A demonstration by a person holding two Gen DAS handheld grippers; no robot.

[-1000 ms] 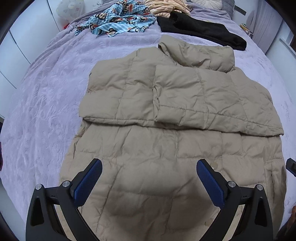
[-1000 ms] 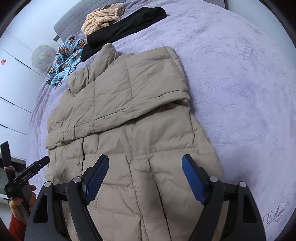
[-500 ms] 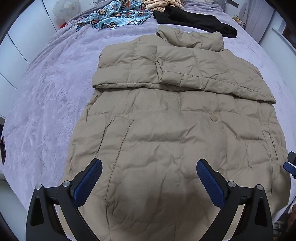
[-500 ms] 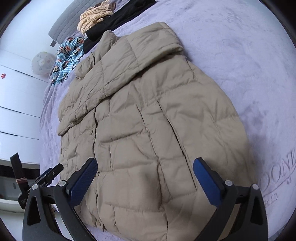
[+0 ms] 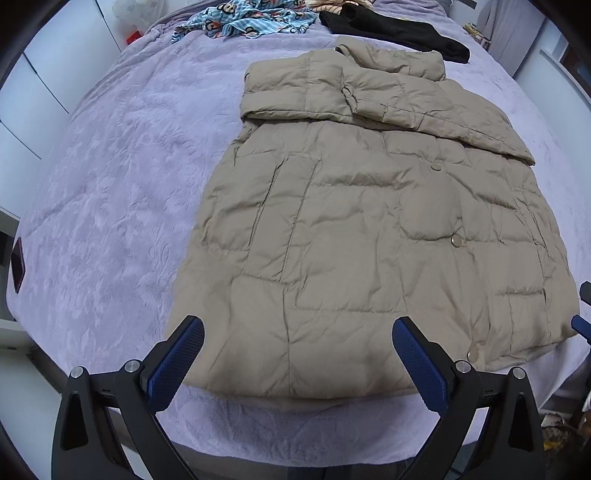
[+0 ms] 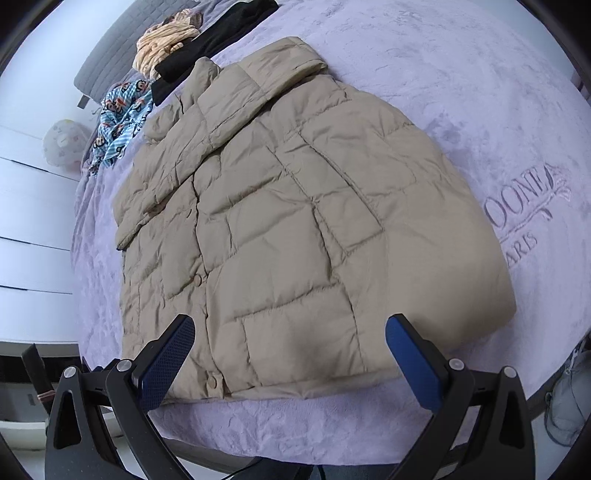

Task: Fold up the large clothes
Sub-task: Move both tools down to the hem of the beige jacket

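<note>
A beige quilted puffer jacket (image 5: 369, 221) (image 6: 295, 229) lies flat on the lilac bed cover (image 5: 110, 184) (image 6: 461, 74), both sleeves folded across its chest and its hem near the bed's front edge. My left gripper (image 5: 297, 354) hangs open over the hem's left half, nothing between its blue pads. Over the hem's right half my right gripper (image 6: 290, 350) stands wide open and holds nothing. Part of the right gripper shows at the right edge of the left wrist view.
At the head of the bed lie a blue patterned cloth (image 5: 251, 22) (image 6: 122, 114), a black garment (image 5: 399, 29) (image 6: 214, 40) and a peach striped one (image 6: 166, 44). White cupboards (image 5: 40, 92) line the left. The mattress edge drops off just below the hem.
Both grippers have drawn back from over the jacket's middle to its hem, so the whole jacket and the bed's front edge now show. The right gripper's jaws have spread wider.
</note>
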